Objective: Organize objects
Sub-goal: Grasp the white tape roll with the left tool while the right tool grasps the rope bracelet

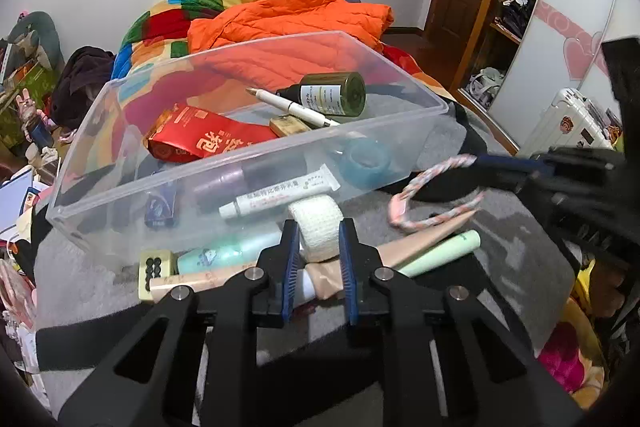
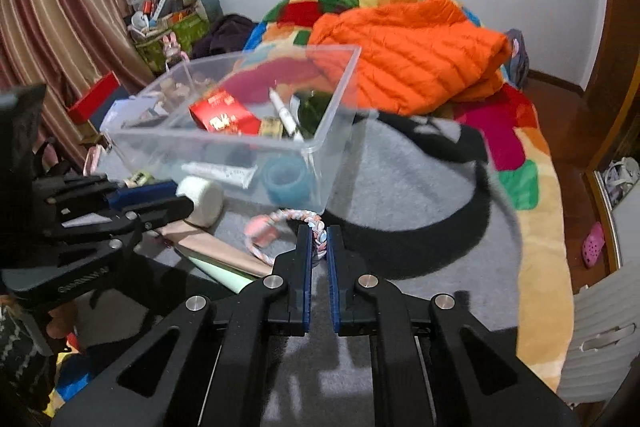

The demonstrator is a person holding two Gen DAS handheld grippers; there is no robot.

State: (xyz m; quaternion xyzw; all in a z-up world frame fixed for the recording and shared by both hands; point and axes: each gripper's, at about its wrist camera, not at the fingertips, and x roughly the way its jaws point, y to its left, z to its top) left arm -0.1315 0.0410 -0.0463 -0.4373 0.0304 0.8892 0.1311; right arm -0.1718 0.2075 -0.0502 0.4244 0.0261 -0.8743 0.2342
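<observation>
A clear plastic bin [image 1: 100, 163] [image 2: 334, 115] stands on a grey mat [image 1: 500, 247]. It holds a red packet [image 1: 200, 139], a white pen [image 1: 296, 107], a dark green bottle [image 1: 332, 95], an ointment tube [image 1: 276, 197] and a blue tape roll [image 1: 366, 159]. Just in front of the bin, my left gripper [image 1: 319, 227] [image 2: 180, 201] is shut on a white bandage roll [image 1: 316, 217] [image 2: 204, 199]. My right gripper [image 2: 319, 233] [image 1: 480, 163] is shut on a pink-and-white braided cord loop [image 2: 262, 231] [image 1: 416, 183].
On the mat under the left gripper lie a mahjong tile [image 1: 156, 265], a teal tube [image 1: 224, 253], beige tubes [image 1: 424, 237] and a light green tube [image 1: 440, 251]. An orange jacket [image 2: 408, 59] lies on a colourful blanket [image 2: 516, 143] behind the bin. Clutter is piled at the left.
</observation>
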